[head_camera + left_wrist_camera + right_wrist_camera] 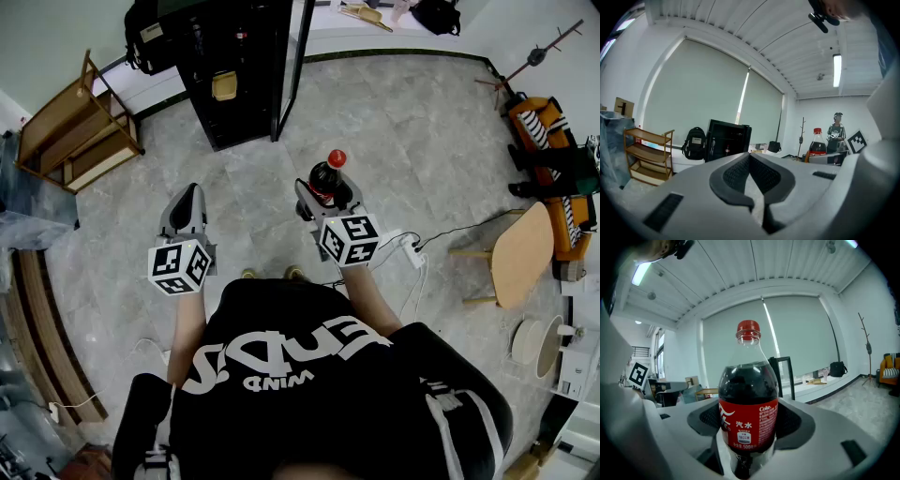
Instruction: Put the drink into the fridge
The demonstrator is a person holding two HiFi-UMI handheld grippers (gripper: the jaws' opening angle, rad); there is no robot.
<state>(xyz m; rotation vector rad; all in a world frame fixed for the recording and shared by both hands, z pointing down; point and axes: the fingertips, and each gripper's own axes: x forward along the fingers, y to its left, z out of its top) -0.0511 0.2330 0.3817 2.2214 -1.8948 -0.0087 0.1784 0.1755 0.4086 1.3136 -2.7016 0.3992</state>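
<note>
Grey floor tiles (403, 122) run from the person's feet to the black fridge (234, 108) by the far wall, and its door (292, 66) is swung open. The right claw (325, 195) pinches the cola bottle (327, 176) round its labelled middle. The bottle is upright, red cap on top, and well short of the fridge. The left claw (186, 208) is pressed together with nothing in it. From where I stand, the carry wants a steady walk with the bottle held level. I'd approach on the open side to clear the door's edge, then aim for a bare spot on a shelf before loosening the grip.
</note>
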